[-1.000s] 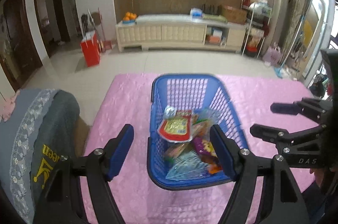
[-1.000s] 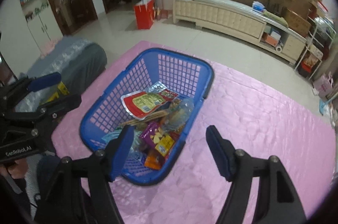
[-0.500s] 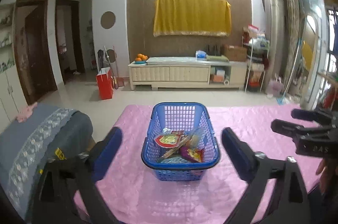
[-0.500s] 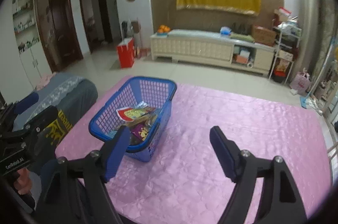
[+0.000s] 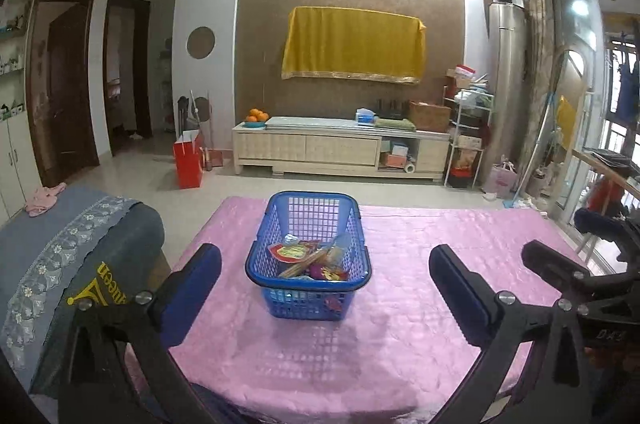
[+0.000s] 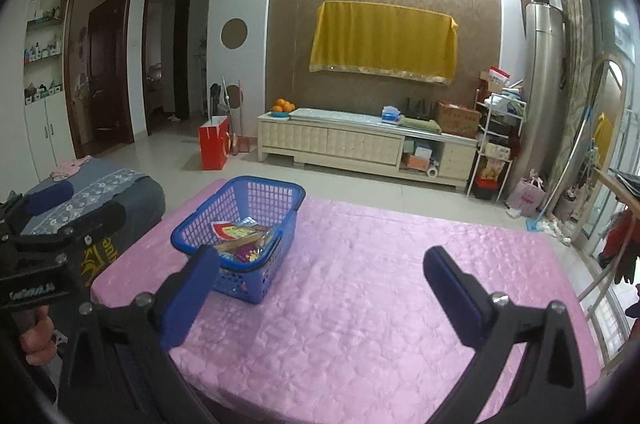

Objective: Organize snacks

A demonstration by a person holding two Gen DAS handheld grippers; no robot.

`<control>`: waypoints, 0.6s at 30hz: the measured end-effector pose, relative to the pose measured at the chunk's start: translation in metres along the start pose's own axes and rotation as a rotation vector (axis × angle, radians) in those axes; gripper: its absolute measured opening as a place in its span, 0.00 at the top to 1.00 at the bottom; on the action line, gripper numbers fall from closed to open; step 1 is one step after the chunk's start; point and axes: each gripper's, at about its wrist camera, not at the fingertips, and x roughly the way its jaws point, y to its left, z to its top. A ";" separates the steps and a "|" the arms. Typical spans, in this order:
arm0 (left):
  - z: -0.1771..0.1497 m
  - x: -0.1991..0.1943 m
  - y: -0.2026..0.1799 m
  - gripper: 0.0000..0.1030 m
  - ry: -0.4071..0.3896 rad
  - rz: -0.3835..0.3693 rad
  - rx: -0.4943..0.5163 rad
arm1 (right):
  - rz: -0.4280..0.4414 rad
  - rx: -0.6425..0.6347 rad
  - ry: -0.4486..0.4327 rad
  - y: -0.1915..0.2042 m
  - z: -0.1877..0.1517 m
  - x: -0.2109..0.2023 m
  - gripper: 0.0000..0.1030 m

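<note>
On the pink table [image 5: 400, 324] the blue basket [image 5: 308, 288] sits alone, snacks [image 5: 310, 258] heaped inside. Both grippers have pulled well back from it in the last second: the left gripper [image 5: 325, 284] and the right gripper [image 6: 320, 280] hang spread wide, holding nothing. No packet lies loose on the cloth (none I can see), so I'd judge the sorting finished.

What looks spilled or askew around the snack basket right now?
Nothing stands out. The blue basket sits upright on the pink cloth, snack packets heaped loosely inside, none outside. Both grippers, left gripper and right gripper, are open and empty.
</note>
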 end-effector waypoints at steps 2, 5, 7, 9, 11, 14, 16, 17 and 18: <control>-0.003 -0.008 -0.002 0.00 -0.008 -0.006 0.004 | -0.003 0.005 -0.022 0.000 -0.001 -0.009 0.00; -0.005 -0.017 -0.004 0.00 -0.012 -0.022 0.009 | -0.007 0.009 -0.035 0.001 -0.004 -0.016 0.00; -0.005 -0.018 -0.007 0.00 -0.015 -0.017 0.019 | -0.010 0.001 -0.033 0.002 -0.006 -0.017 0.00; -0.006 -0.019 -0.008 0.00 -0.004 -0.031 0.020 | 0.009 0.018 -0.028 0.001 -0.008 -0.017 0.00; -0.007 -0.019 -0.010 0.00 0.002 -0.043 0.018 | 0.019 0.027 -0.030 0.001 -0.011 -0.021 0.00; -0.010 -0.020 -0.012 0.00 0.005 -0.042 0.030 | 0.006 0.020 -0.028 0.002 -0.012 -0.022 0.00; -0.010 -0.020 -0.015 0.00 0.008 -0.041 0.042 | 0.014 0.026 -0.030 0.002 -0.013 -0.022 0.00; -0.011 -0.020 -0.014 0.00 0.008 -0.038 0.042 | 0.011 0.025 -0.029 0.003 -0.013 -0.022 0.00; -0.011 -0.019 -0.015 0.00 0.009 -0.037 0.040 | 0.009 0.023 -0.028 0.004 -0.014 -0.022 0.00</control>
